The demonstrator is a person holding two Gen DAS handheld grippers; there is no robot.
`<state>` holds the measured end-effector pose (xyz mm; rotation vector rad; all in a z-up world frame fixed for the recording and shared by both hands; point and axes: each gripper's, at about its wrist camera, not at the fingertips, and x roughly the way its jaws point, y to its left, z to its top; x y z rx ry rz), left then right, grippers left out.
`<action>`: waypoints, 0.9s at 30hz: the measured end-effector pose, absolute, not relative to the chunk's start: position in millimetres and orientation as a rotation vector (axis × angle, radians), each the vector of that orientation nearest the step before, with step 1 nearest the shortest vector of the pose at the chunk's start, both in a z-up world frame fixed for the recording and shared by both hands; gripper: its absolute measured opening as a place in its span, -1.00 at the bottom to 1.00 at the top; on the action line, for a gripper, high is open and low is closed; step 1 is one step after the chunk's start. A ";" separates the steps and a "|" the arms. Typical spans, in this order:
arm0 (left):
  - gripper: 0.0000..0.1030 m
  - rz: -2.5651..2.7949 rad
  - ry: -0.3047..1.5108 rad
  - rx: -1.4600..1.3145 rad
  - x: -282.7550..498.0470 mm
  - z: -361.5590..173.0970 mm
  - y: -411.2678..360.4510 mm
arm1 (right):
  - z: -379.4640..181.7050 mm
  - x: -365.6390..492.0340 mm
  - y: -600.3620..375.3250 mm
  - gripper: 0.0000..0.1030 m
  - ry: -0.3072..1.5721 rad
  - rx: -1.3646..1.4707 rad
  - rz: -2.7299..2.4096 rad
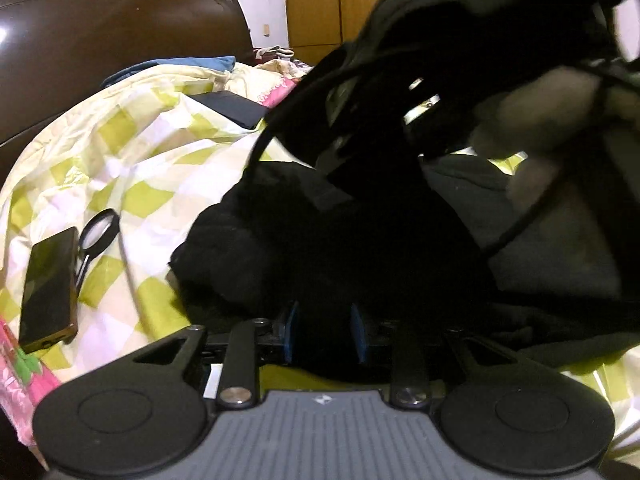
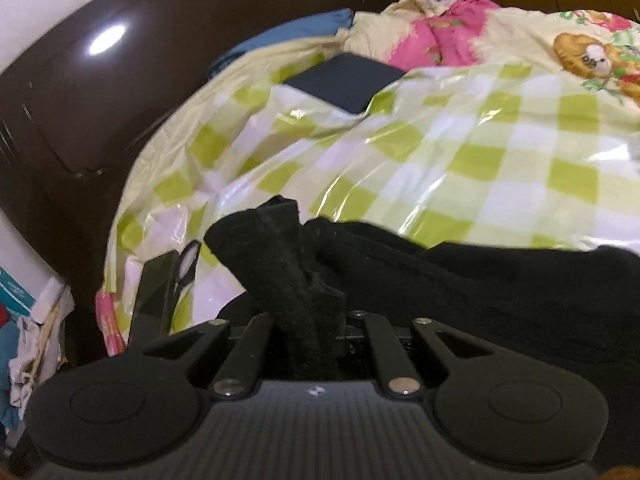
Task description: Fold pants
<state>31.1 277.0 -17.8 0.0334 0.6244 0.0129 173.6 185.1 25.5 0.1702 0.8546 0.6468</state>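
The black pants, limp and light on the near part of the checked cover, drape from the right gripper clamped on a hem, while the left gripper pinches another bunched fold narrowly.

Pants hide right gripper's fingers

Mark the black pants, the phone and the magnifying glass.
black pants (image 2: 500,280), right wrist view, on the flat spread part.
phone (image 1: 50,284), left wrist view, on its dark screen.
magnifying glass (image 1: 102,225), left wrist view, on its lens.
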 end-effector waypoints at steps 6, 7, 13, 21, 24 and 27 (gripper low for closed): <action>-0.12 0.022 0.622 0.021 21.8 -17.8 286.5 | 11.9 172.1 198.7 -0.45 0.902 0.191 0.669; -0.12 0.022 0.624 0.021 21.0 -17.9 287.3 | 11.1 172.1 199.7 -0.43 0.904 0.198 0.672; -0.12 0.040 0.636 0.021 15.5 -16.8 291.1 | 11.8 167.8 210.2 -0.47 0.875 0.146 0.653; -0.10 0.047 0.645 0.011 10.0 -17.3 296.5 | 21.3 168.0 204.2 -0.74 0.825 0.248 0.657; -0.09 0.043 0.648 0.017 10.3 -16.6 296.9 | 18.9 169.0 217.4 -0.73 0.830 0.258 0.662; -0.09 0.048 0.651 0.029 9.0 -15.2 298.0 | 11.6 165.7 229.0 -0.54 0.858 0.246 0.679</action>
